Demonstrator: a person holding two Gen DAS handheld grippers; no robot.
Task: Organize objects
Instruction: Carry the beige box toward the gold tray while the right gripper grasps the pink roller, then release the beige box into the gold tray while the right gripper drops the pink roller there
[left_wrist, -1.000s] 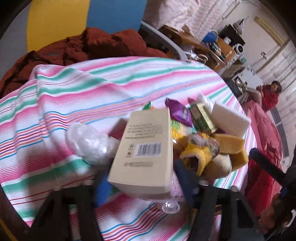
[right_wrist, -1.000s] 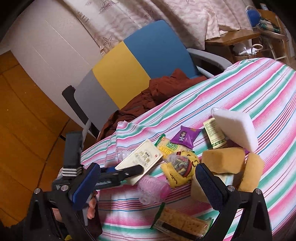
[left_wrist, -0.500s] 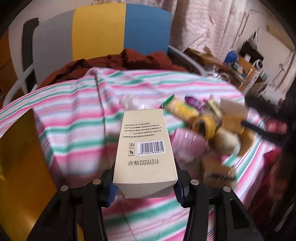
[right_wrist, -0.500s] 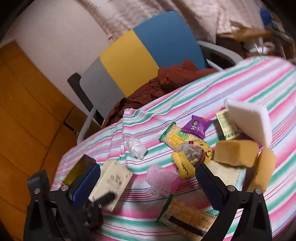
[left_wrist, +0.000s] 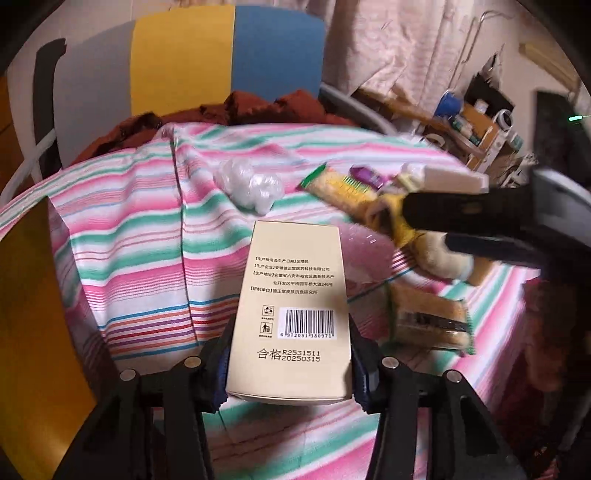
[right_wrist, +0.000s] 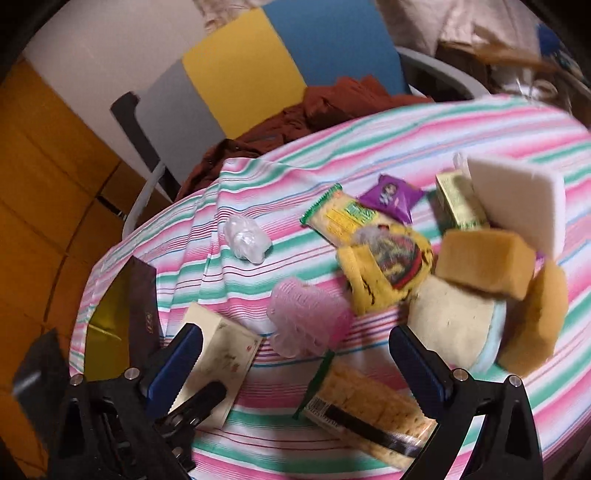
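Observation:
My left gripper (left_wrist: 290, 373) is shut on a beige carton (left_wrist: 295, 310) with a barcode, held low over the near left part of the striped cloth; the same beige carton (right_wrist: 218, 365) shows in the right wrist view. My right gripper (right_wrist: 291, 369) hangs open over a cracker pack (right_wrist: 365, 410) and a pink mesh puff (right_wrist: 306, 317), holding nothing. Beyond lie a yellow pouch (right_wrist: 388, 273), a green-edged cracker pack (right_wrist: 340, 218), a purple sachet (right_wrist: 391, 195), yellow sponges (right_wrist: 484, 262) and a white sponge (right_wrist: 517, 199).
A dark box with a gold face (right_wrist: 122, 321) stands at the table's left edge. A crumpled clear bag (left_wrist: 251, 181) lies mid-cloth. A chair (left_wrist: 192, 62) with brown clothing (left_wrist: 255, 110) is behind the table. The cloth (left_wrist: 140, 258) left of the pile is bare.
The left gripper carried the beige carton from the pile toward the near left of the table, beside the dark box. The right gripper came closer and lower over the pile.

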